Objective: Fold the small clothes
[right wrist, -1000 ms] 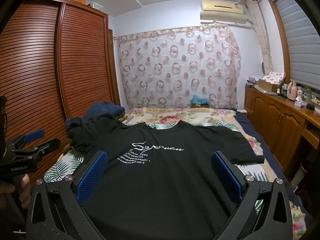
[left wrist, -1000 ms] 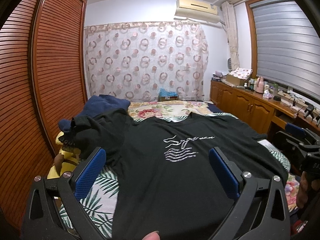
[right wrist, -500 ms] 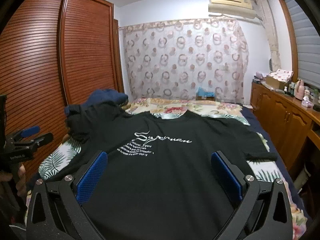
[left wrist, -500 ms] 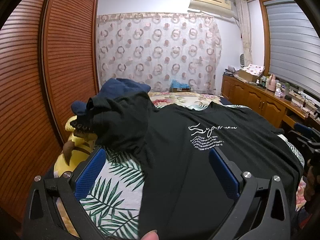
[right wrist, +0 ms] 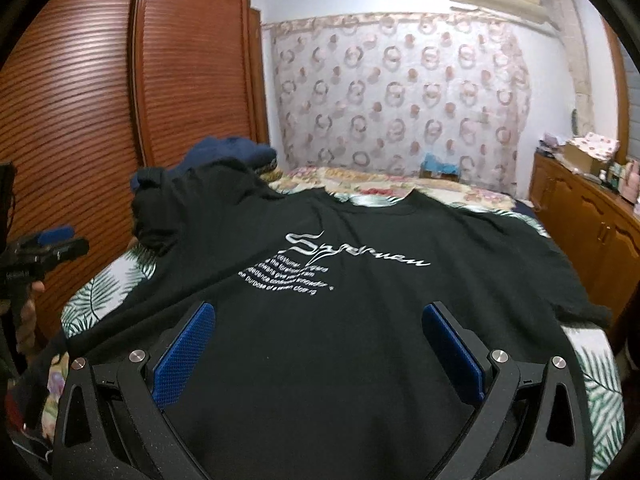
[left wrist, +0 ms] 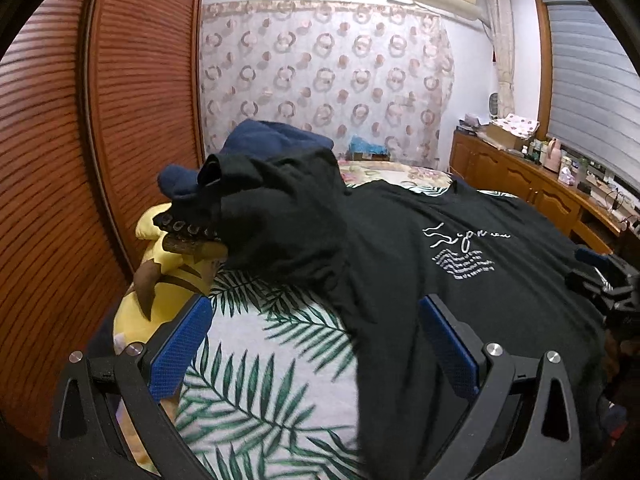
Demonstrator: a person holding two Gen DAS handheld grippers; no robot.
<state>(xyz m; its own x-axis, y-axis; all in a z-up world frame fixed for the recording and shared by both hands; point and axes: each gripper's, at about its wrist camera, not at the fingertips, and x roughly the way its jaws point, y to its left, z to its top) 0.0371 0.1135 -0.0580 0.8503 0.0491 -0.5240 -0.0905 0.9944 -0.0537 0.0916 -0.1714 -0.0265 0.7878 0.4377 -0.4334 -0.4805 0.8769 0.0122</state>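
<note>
Your shirt lies flat on the bed, neck far from you, hem near. Your left claw is wide and empty over the shirt's left edge. Its left sleeve looks bunched on a pile ahead. Your right claw, wide too, hangs over the middle.

Black tools, blue ribbed pads
</note>
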